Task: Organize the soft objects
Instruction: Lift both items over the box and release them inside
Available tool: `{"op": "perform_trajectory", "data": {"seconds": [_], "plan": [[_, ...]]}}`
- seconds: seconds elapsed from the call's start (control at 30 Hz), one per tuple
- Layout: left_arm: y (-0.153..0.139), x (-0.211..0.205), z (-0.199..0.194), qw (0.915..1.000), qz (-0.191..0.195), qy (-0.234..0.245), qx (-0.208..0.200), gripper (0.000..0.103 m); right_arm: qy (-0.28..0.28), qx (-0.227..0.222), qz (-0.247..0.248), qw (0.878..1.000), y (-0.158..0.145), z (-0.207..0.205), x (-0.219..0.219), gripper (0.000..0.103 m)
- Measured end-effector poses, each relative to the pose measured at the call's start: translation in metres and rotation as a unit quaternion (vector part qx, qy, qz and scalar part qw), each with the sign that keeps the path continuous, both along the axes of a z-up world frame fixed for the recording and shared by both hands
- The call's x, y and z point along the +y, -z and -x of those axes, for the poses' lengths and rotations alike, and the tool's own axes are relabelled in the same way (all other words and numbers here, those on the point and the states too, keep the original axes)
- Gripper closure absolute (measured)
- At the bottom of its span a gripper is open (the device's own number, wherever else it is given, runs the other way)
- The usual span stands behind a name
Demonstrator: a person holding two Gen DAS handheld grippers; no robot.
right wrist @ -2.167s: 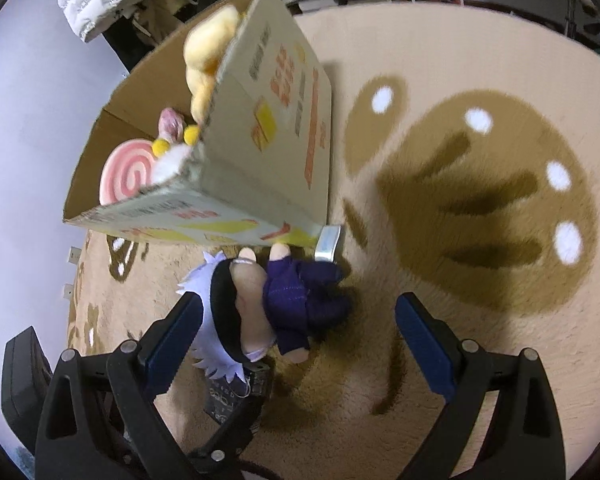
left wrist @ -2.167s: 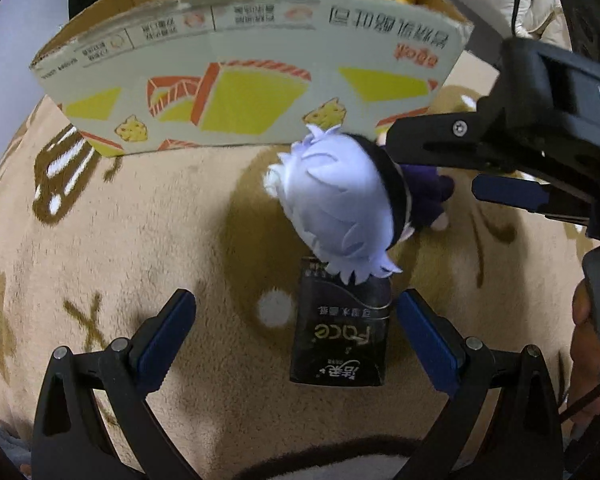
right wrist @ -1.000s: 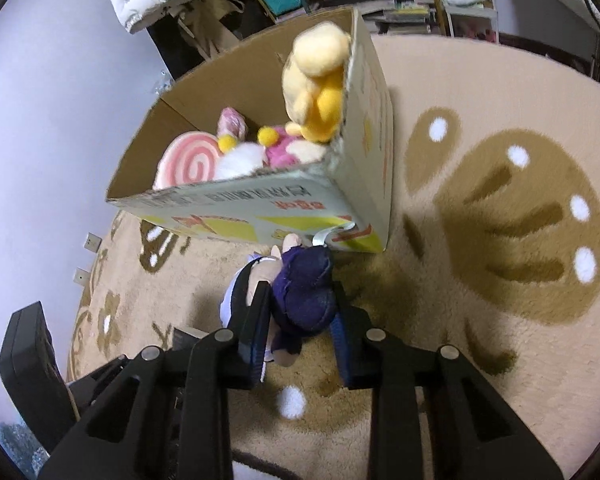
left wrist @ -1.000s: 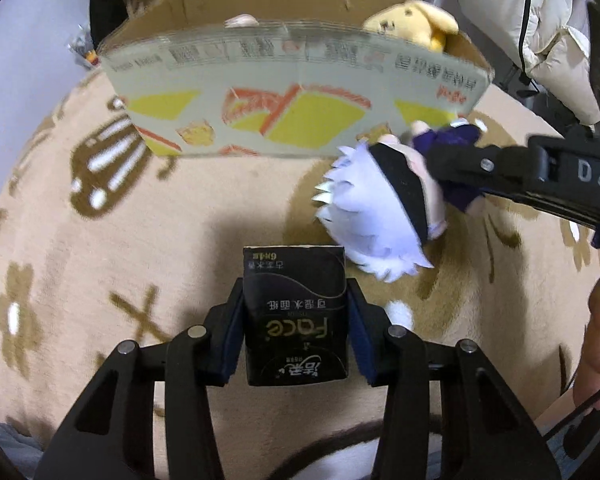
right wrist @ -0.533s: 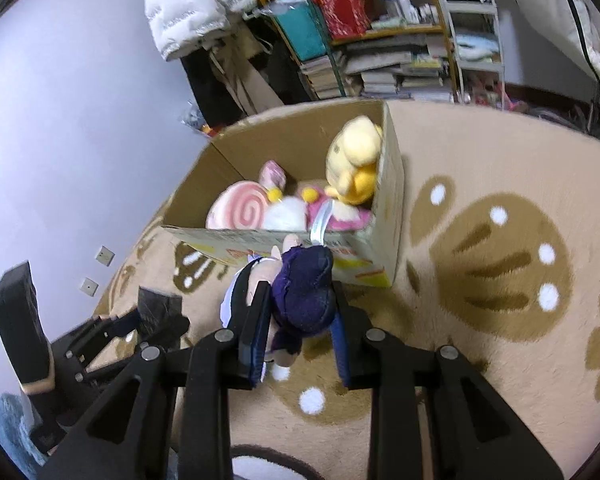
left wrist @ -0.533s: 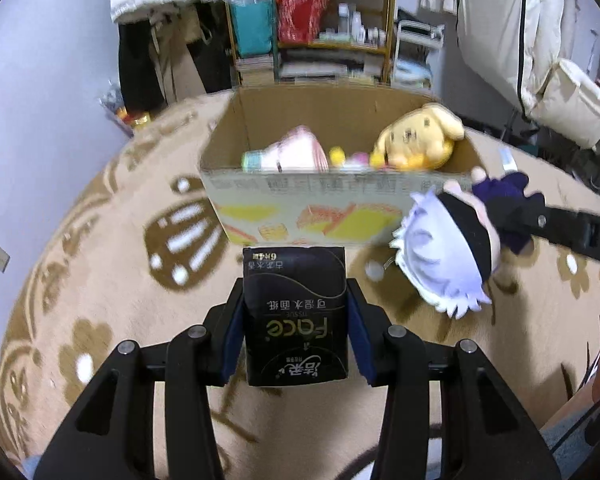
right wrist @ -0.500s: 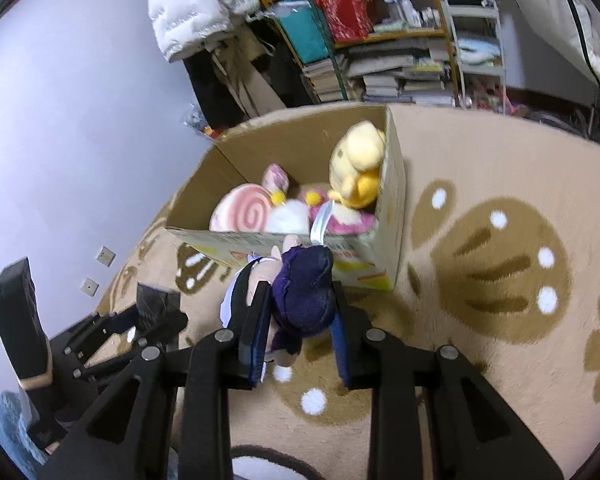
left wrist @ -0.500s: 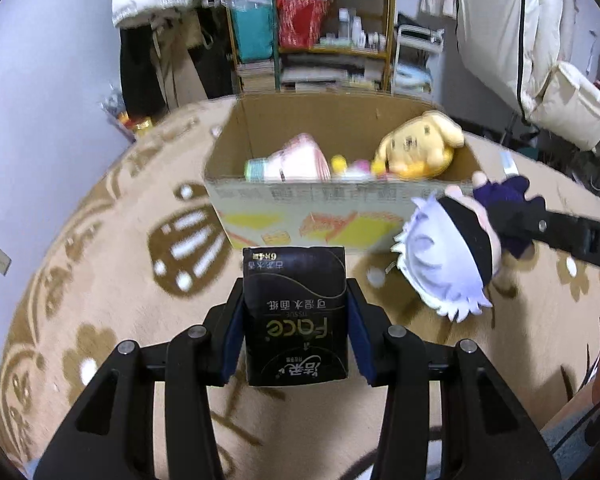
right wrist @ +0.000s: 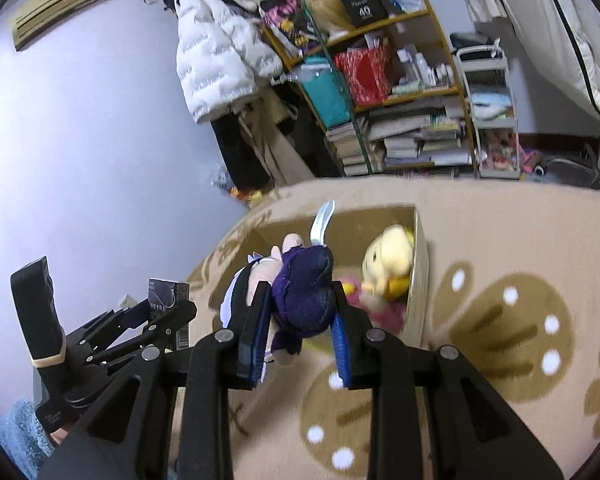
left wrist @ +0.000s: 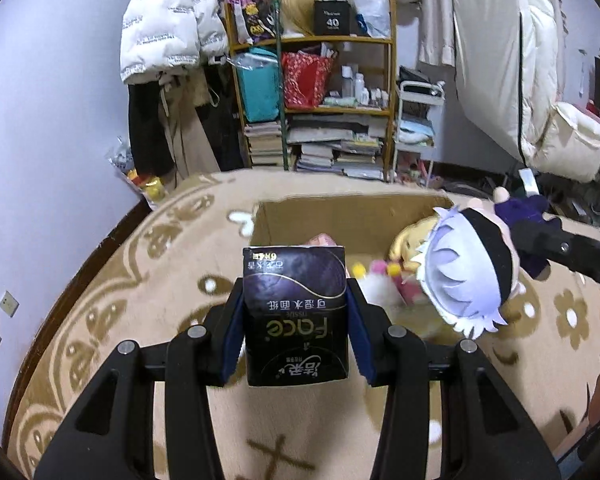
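Clamping a black tissue pack (left wrist: 296,312) by its sides, the left gripper (left wrist: 296,320) dents it little — light, yielding; the right gripper (right wrist: 298,320), nearly closed, squeezes a plush doll (right wrist: 296,300)'s soft torso ahead.

black tissue pack (left wrist: 296,316) sits upright, clamped between my left pads. white-haired doll (right wrist: 300,300) in dark purple hangs squeezed in my right, above the open cardboard box (right wrist: 418,280).
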State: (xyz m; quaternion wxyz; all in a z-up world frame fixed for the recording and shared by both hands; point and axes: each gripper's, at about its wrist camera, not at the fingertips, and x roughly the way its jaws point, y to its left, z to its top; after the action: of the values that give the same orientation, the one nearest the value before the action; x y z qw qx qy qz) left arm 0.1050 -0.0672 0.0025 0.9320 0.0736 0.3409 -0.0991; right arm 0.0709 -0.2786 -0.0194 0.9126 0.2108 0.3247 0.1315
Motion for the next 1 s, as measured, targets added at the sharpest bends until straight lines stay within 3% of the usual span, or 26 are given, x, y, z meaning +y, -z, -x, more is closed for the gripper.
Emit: {"op": "perform_trajectory", "data": {"seconds": [0.3, 0.73, 0.8, 0.9, 1.0], "plan": [[-0.001, -0.008, -0.046, 1.0, 0.007, -0.002, 0.003, 0.058, 0.032, -0.029, 0.007, 0.999, -0.002, -0.023, -0.002, 0.074], [0.037, -0.027, -0.07, 0.9983, -0.027, 0.014, 0.049, 0.057, 0.04, 0.022, 0.038, 0.998, 0.028, -0.042, -0.001, 0.072], [0.041, -0.026, -0.069, 0.998, -0.04, 0.012, 0.048, 0.054, 0.04, 0.029, 0.042, 0.998, 0.031, -0.043, -0.001, 0.071], [0.042, -0.024, -0.066, 0.998, -0.051, 0.002, 0.037, 0.042, 0.042, 0.038, 0.055, 0.997, 0.035, -0.043, 0.0, 0.068], [0.04, -0.018, -0.064, 0.9981, -0.046, -0.005, 0.041, 0.033, 0.045, 0.044, 0.061, 0.996, 0.036, -0.041, -0.001, 0.068]]}}
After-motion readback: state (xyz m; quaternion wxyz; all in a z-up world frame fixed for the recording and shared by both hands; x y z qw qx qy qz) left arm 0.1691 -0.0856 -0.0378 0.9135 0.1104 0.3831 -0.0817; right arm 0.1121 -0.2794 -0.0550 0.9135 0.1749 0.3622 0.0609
